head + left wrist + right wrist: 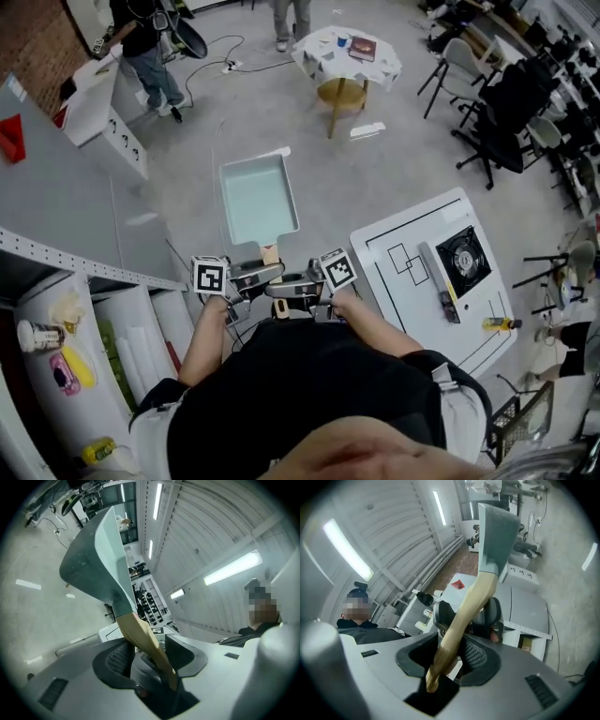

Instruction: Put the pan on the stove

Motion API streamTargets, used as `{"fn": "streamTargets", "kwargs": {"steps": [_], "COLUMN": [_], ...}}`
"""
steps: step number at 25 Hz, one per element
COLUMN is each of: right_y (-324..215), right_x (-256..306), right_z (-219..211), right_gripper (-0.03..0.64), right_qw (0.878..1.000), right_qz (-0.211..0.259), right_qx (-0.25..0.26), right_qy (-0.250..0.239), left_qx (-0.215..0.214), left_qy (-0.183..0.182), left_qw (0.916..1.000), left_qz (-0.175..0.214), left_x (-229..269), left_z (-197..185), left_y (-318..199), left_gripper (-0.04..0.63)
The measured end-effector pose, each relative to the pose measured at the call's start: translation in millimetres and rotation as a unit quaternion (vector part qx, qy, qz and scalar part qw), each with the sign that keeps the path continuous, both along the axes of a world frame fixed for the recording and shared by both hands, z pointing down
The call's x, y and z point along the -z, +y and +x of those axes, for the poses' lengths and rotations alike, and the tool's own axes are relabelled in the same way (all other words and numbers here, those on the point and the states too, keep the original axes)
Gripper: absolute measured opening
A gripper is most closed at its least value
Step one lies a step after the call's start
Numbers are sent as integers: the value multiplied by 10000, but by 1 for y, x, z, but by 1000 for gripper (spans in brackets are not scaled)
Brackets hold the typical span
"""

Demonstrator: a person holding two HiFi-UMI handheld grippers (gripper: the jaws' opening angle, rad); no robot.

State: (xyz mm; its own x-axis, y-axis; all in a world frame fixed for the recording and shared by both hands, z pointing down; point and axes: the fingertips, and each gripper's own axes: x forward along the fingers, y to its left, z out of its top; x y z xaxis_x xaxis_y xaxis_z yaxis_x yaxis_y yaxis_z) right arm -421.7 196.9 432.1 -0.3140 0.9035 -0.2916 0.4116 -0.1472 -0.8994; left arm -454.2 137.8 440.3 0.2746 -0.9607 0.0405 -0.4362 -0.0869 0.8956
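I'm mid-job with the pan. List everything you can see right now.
pan: one, pale green with wooden handle, centre, held in the air
stove: one, black, on the white table
white table: one, white with black lines, right of the pan
round table: one, white cloth, far ahead
office chairs: several, black, far right
shelf unit: one, grey, left
left gripper: grey, shut on the pan handle
right gripper: grey, shut on the pan handle

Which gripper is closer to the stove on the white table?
Right. Both hold the pan by its handle. The right gripper is on the side facing the stove, and the left gripper is on the far side.
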Motion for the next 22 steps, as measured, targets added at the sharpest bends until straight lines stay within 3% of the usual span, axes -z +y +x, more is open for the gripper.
{"fn": "streamTargets", "kwargs": {"steps": [5,11,15,22], "right_y": [-58,-153,-209,-289], "right_x": [-2,-4,-8,-12], "right_z": [-3,29,69,170], "right_gripper": [152,152,152,153], "right_qw": [9945,9610,9249,8532], "right_qz": [138,277,380,332], "right_qx": [-1039,-2749,-3780,-5203], "right_qy": [-43,-107,-139,-127], "left_qx": [-1091,-2704,-3565,-4950], "left_qy": [-93,-131,-57,-169], "left_qw": [9940,9624,9336,8674], "left_qz": [36,238,360,472], "left_x": [1,1,-2,-13], "left_z": [11,65,116,232], "left_y": [-63,-161,-214,-289], "left_gripper": [209,209,209,209]}}
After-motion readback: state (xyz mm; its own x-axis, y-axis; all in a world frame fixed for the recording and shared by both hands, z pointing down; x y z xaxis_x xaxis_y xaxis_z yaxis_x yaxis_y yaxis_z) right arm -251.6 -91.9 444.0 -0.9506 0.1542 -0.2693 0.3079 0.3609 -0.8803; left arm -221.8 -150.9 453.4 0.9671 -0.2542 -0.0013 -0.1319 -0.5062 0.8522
